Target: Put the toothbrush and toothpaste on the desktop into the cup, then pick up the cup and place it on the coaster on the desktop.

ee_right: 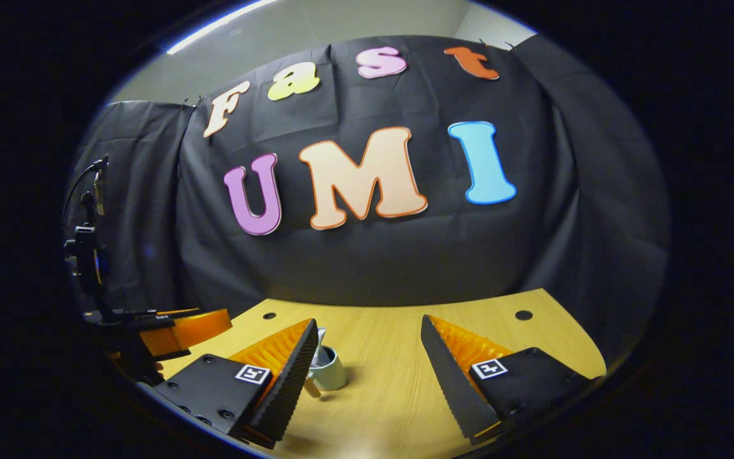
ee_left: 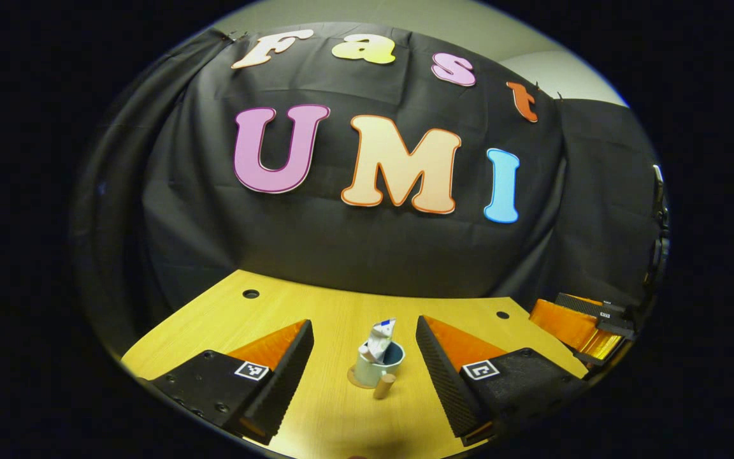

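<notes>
One cup [ee_left: 376, 364] between open jaws.

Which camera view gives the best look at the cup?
The left gripper view: the cup stands whole on its coaster, centred between the open jaws, with the toothpaste sticking out. In the right gripper view, a finger partly hides the cup.

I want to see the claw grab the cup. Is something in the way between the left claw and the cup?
Nothing visible is. In the left gripper view the left claw is open, and the cup stands straight ahead between its fingers on the bare wooden desktop. The cup already sits on the round coaster, with the toothpaste sticking out of it.
</notes>
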Demonstrator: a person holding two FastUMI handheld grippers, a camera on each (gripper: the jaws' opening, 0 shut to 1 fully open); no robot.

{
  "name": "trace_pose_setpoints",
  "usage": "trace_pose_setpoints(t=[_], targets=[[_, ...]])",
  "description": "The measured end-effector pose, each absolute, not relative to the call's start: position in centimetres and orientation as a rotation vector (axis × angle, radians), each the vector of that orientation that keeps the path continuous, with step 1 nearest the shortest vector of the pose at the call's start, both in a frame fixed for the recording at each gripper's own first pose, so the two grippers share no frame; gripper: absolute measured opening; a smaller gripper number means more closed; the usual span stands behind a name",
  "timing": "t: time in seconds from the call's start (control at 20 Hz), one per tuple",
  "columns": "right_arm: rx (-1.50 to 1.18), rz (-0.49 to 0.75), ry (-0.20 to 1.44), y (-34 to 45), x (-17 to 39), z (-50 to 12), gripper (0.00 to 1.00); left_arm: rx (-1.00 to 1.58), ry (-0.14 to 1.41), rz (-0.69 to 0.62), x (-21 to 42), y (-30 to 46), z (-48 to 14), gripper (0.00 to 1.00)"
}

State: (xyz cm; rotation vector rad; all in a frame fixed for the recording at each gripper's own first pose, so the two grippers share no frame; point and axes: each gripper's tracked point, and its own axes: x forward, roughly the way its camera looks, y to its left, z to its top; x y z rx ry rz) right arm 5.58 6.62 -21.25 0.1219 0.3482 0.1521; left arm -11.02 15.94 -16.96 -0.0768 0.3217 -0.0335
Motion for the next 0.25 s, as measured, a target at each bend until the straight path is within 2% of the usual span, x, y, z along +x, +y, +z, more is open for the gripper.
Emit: trace_pose_setpoints(t=[0.25], targets=[[0.121, 0.121, 0.279, 5.5, 5.2, -19.2, 0.99, -0.052, 0.252, -0.056, -10.6, 14.7, -14.2, 0.93]])
